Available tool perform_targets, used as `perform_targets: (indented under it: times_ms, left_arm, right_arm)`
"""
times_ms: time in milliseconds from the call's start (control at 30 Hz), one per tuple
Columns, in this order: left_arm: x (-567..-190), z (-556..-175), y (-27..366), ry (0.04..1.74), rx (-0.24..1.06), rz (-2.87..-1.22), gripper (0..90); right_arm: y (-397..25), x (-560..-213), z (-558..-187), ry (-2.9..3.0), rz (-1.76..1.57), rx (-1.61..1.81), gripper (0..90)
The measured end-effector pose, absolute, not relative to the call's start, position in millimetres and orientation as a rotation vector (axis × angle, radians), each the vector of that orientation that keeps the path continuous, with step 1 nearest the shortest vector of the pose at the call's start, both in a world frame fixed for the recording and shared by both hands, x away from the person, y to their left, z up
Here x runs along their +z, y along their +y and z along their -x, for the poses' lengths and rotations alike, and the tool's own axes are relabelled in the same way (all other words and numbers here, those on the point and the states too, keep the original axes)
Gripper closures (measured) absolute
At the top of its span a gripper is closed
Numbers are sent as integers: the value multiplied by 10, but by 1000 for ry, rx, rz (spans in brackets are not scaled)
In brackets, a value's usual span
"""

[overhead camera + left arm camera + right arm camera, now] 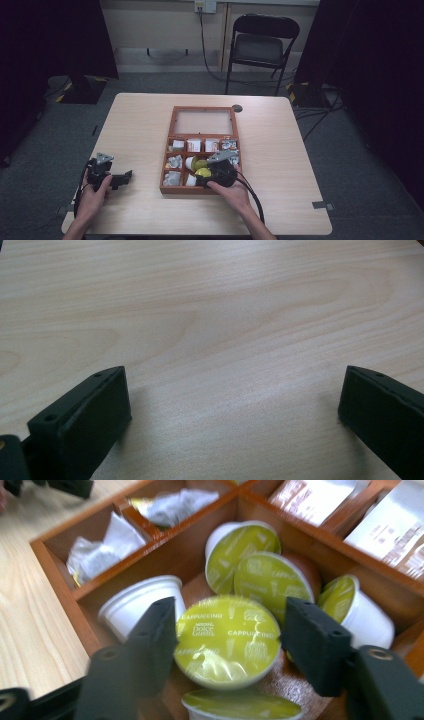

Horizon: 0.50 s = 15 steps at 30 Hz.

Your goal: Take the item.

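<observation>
On table (pixel 280 150), wooden box (pixel 171 150) sits lid-open w/ right gripper (pixel 227 635) in near compartment, jaws straddling green cappuccino capsule (pixel 227 640), contact unclear, likely grasp just starting, lift/placement left; left gripper (pixel 235 405) idle, jaws wide over bare wood.

High view dim, dark edges; gripper views brighter, right one motion-blurred, soft shadows.

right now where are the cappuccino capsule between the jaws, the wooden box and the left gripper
cappuccino capsule (pixel 227 640), right gripper view, middle of its green foil lid
wooden box (pixel 170 145), high view, left wall
left gripper (pixel 127 175), high view, between its fingertips
</observation>
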<state>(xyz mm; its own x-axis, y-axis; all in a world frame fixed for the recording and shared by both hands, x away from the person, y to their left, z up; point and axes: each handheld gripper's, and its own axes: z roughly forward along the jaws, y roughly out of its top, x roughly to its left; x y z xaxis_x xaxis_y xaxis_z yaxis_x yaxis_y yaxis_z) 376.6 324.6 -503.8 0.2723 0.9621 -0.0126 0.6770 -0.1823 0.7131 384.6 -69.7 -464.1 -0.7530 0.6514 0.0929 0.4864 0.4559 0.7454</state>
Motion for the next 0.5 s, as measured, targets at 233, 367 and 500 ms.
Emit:
perform_targets:
  times_ms: [233, 367, 500]
  left_arm:
    - [-5037, -3766, 3247, 1473, 603, -1938, 0]
    - [-5038, -3766, 3246, 1473, 603, -1937, 0]
    - [-5038, -3766, 3246, 1473, 603, -1938, 0]
  right_arm:
    - [-653, -4674, -3832, 2515, -980, 1124, 368]
    - [-636, -4675, -3832, 2527, -979, 1098, 353]
    - [-627, -4681, -3833, 2539, -981, 1059, 382]
